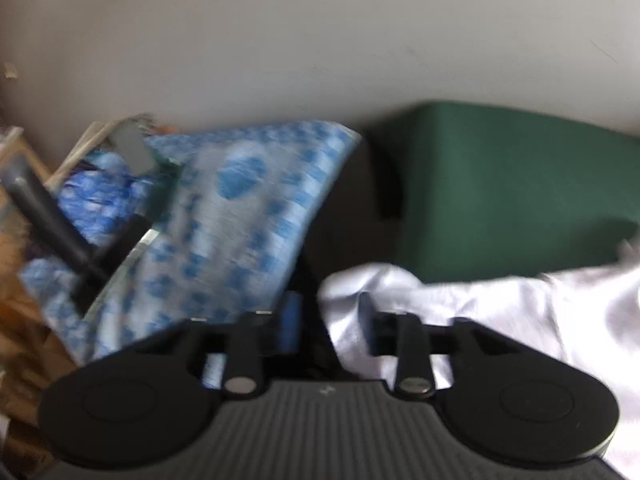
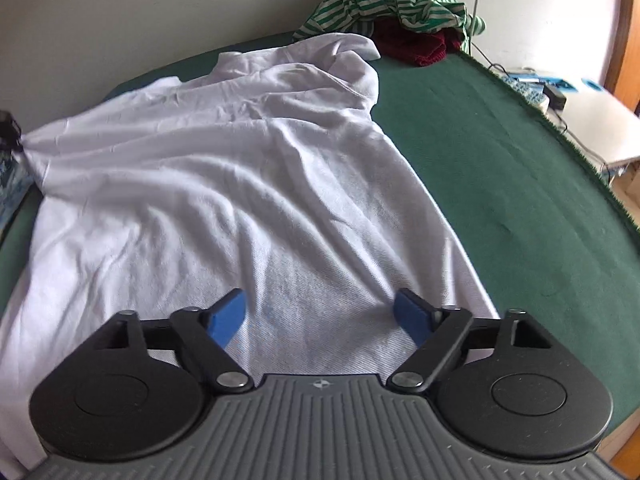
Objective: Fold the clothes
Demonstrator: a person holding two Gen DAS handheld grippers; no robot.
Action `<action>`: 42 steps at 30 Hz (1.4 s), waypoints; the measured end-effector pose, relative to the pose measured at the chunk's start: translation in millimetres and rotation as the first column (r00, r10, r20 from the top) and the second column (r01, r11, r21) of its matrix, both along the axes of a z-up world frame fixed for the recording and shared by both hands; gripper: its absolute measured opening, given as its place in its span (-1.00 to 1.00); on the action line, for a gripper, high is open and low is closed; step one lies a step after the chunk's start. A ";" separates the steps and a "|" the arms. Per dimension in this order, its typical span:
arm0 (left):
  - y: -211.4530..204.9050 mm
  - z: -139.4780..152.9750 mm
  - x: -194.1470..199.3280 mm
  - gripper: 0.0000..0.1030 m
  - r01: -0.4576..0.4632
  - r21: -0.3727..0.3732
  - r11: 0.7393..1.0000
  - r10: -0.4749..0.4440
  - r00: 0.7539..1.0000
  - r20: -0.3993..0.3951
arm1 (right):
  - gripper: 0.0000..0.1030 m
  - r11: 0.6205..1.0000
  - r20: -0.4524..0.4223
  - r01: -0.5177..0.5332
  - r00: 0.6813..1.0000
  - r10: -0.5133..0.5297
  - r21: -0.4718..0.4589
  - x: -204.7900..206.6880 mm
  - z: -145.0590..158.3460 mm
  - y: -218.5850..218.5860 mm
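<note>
A white shirt lies rumpled and spread on the green table cover. My right gripper is open and empty, its blue fingers hovering just above the shirt's near hem. In the blurred left wrist view the left gripper has its fingers close together at the shirt's left corner, which bunches up over the right finger. The right wrist view shows that corner pulled taut toward the left edge.
A green-striped garment and a dark red one are piled at the table's far corner. A white desk with cables and a charger stands to the right. A blue-patterned bag and clutter sit off the table's left end.
</note>
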State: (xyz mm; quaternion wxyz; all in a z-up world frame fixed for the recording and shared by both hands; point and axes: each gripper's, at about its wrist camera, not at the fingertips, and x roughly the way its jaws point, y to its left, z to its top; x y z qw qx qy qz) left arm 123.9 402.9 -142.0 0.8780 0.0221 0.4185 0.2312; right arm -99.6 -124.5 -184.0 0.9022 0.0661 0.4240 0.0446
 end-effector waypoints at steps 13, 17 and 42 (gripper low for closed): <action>-137.2 4.6 -139.3 0.14 0.413 -0.159 0.897 -0.407 0.911 0.069 | -0.33 0.995 0.091 0.035 0.995 -0.044 0.098 57.5 31.8 -25.9; -198.0 -4.6 -143.2 0.22 0.450 -0.182 0.874 -0.451 0.892 0.037 | -0.17 0.979 0.120 0.117 0.983 -0.138 0.165 152.1 36.9 -60.2; -207.1 -41.1 -141.5 0.99 0.165 -0.096 0.982 -0.172 0.983 -0.068 | -0.17 0.917 0.107 0.341 0.924 -0.368 0.209 263.7 -7.6 -122.8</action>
